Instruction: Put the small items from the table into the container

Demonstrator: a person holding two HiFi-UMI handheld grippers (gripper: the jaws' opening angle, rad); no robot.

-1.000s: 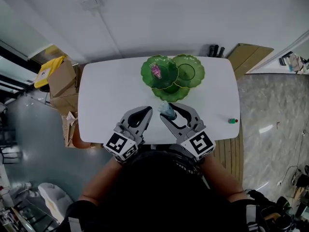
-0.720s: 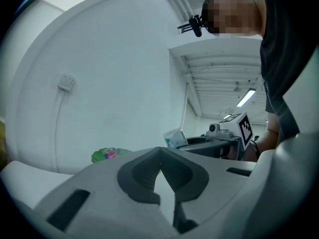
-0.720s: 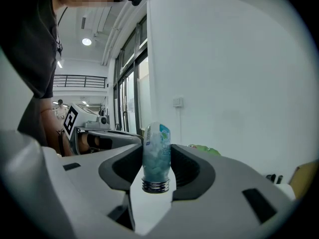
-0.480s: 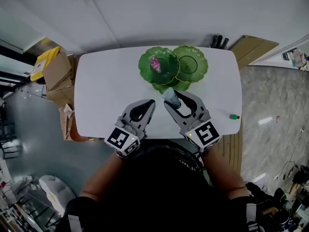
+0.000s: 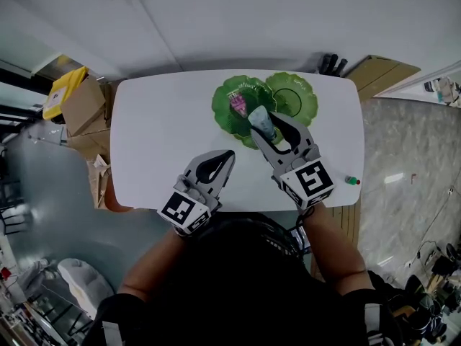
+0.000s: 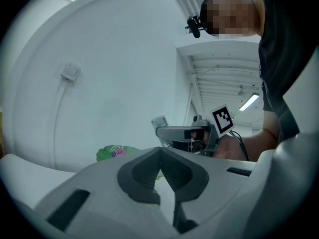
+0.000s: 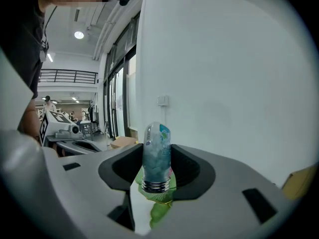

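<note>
My right gripper (image 5: 263, 125) is shut on a small clear bottle (image 5: 261, 124) with a pale blue label, holding it over the near edge of the green leaf-shaped dishes (image 5: 248, 89). In the right gripper view the bottle (image 7: 157, 156) stands between the jaws, cap end nearest the camera, with green dish (image 7: 158, 205) below. A small pink item (image 5: 237, 105) lies in the left dish. My left gripper (image 5: 227, 156) hovers over the table's near part, shut with nothing in it; in its own view the jaws (image 6: 162, 153) meet at the tips.
The white table (image 5: 166, 132) fills the middle of the head view. A small green and red object (image 5: 351, 181) sits near its right edge. Cardboard boxes (image 5: 81, 114) stand on the floor at the left, and a flat board (image 5: 382, 72) leans at the far right.
My right gripper has carried the bottle away from me, from the table's near middle up to the green dishes. The left gripper has stayed roughly in place.
</note>
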